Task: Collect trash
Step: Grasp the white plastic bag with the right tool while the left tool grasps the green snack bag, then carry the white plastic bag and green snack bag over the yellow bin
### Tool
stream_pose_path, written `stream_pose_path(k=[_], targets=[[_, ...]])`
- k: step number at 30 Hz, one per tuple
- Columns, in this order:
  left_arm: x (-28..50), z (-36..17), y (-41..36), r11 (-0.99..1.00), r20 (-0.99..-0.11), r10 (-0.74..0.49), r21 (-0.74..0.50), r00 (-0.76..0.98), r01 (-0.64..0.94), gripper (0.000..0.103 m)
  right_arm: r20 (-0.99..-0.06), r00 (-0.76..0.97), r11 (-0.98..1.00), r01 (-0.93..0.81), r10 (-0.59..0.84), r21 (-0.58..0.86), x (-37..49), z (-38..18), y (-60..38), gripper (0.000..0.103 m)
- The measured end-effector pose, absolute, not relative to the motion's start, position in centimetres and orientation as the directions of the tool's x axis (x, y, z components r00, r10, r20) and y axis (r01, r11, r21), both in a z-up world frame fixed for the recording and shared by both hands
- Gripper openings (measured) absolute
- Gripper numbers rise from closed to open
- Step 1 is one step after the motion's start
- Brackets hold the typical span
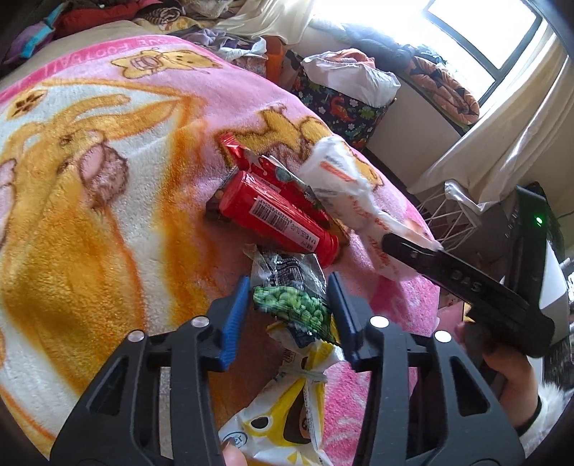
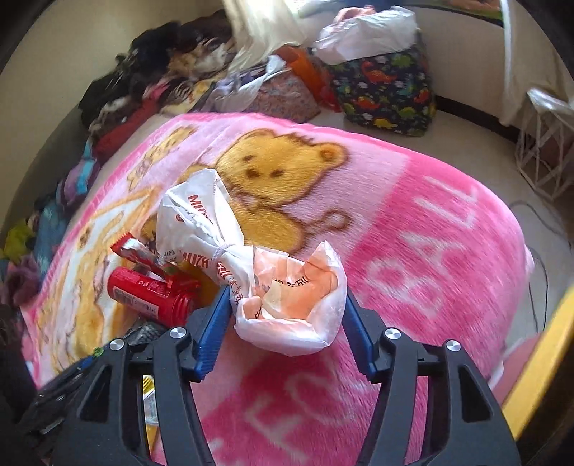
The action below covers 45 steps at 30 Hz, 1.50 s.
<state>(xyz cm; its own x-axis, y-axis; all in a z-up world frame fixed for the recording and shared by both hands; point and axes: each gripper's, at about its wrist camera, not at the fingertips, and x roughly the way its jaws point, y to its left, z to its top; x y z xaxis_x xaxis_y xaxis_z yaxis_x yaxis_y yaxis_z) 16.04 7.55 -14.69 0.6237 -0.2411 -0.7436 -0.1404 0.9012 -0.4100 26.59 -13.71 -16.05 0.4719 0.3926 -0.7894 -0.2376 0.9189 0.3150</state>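
Observation:
Trash lies in a heap on a pink cartoon blanket [image 1: 89, 172]. My left gripper [image 1: 288, 304] is open around a green pea snack wrapper [image 1: 290, 297]; a yellow-and-white wrapper [image 1: 287, 405] lies under it. Beyond lie a red bottle [image 1: 280, 218] and a red candy wrapper [image 1: 251, 157]. My right gripper [image 2: 287, 315] is open, its blue pads either side of a crumpled white-and-orange bag [image 2: 287, 297], tied with a band. In the left wrist view the right gripper [image 1: 412, 251] touches that bag [image 1: 344, 190]. The red bottle [image 2: 150, 294] lies left of the right gripper.
A white wire basket [image 2: 545, 143] stands on the floor at the right, also in the left wrist view [image 1: 452, 215]. A dinosaur-print bag [image 2: 387, 86] with a white plastic bag [image 2: 366, 32] on it sits beyond the blanket. Clothes [image 2: 143, 79] are piled at the far left.

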Motion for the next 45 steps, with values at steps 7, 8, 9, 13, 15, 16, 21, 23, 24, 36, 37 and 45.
stream_pose_path(k=[7, 8, 9, 13, 15, 16, 21, 23, 24, 36, 37, 45], targets=[[15.7, -13.7, 6.6, 0.91, -0.724, -0.249, -0.402, 0.643, -0.1, 0.025, -0.757, 0.541, 0.929, -0.162, 0.366, 0.333, 24.2, -14.3, -17.2, 0.057], [15.7, -13.4, 6.5, 0.912, -0.72, -0.249, -0.4, 0.648, -0.094, 0.025, -0.753, 0.545, 0.928, -0.16, 0.368, 0.337, 24.0, -14.1, -17.4, 0.057], [15.6, -13.2, 6.3, 0.913, -0.715, -0.25, -0.399, 0.653, -0.088, 0.024, -0.746, 0.553, 0.926, -0.16, 0.371, 0.341, 23.5, -13.7, -17.8, 0.057], [15.3, -12.0, 5.6, 0.919, -0.698, -0.251, -0.39, 0.671, -0.062, 0.021, -0.726, 0.577, 0.924, -0.169, 0.375, 0.344, 22.2, -12.6, -18.8, 0.057], [15.2, -11.5, 5.3, 0.919, -0.69, -0.257, -0.39, 0.677, -0.05, 0.02, -0.718, 0.584, 0.922, -0.171, 0.379, 0.348, 21.4, -12.1, -19.1, 0.057], [15.1, -11.2, 5.1, 0.92, -0.686, -0.257, -0.389, 0.68, -0.044, 0.02, -0.713, 0.588, 0.92, -0.173, 0.382, 0.351, 21.1, -11.9, -19.4, 0.057], [14.8, -9.8, 4.1, 0.923, -0.665, -0.269, -0.386, 0.697, -0.012, 0.02, -0.69, 0.604, 0.911, -0.172, 0.398, 0.375, 19.7, -10.8, -20.6, 0.057], [14.7, -9.3, 3.7, 0.925, -0.659, -0.271, -0.38, 0.702, 0.0, 0.02, -0.683, 0.611, 0.908, -0.17, 0.401, 0.382, 19.3, -10.4, -21.1, 0.057], [14.6, -9.0, 3.5, 0.925, -0.655, -0.273, -0.379, 0.705, 0.006, 0.02, -0.679, 0.613, 0.907, -0.17, 0.403, 0.386, 19.1, -10.2, -21.3, 0.057], [13.8, -7.1, 1.8, 0.926, -0.624, -0.298, -0.373, 0.723, 0.059, 0.02, -0.652, 0.646, 0.905, -0.155, 0.397, 0.397, 17.3, -8.6, -23.3, 0.057], [13.7, -6.9, 1.7, 0.926, -0.621, -0.3, -0.373, 0.724, 0.064, 0.02, -0.65, 0.648, 0.905, -0.154, 0.396, 0.397, 17.2, -8.5, -23.4, 0.057], [13.1, -5.9, 0.5, 0.923, -0.605, -0.323, -0.372, 0.727, 0.1, 0.02, -0.637, 0.671, 0.907, -0.134, 0.38, 0.4, 16.1, -7.9, -24.7, 0.057]])
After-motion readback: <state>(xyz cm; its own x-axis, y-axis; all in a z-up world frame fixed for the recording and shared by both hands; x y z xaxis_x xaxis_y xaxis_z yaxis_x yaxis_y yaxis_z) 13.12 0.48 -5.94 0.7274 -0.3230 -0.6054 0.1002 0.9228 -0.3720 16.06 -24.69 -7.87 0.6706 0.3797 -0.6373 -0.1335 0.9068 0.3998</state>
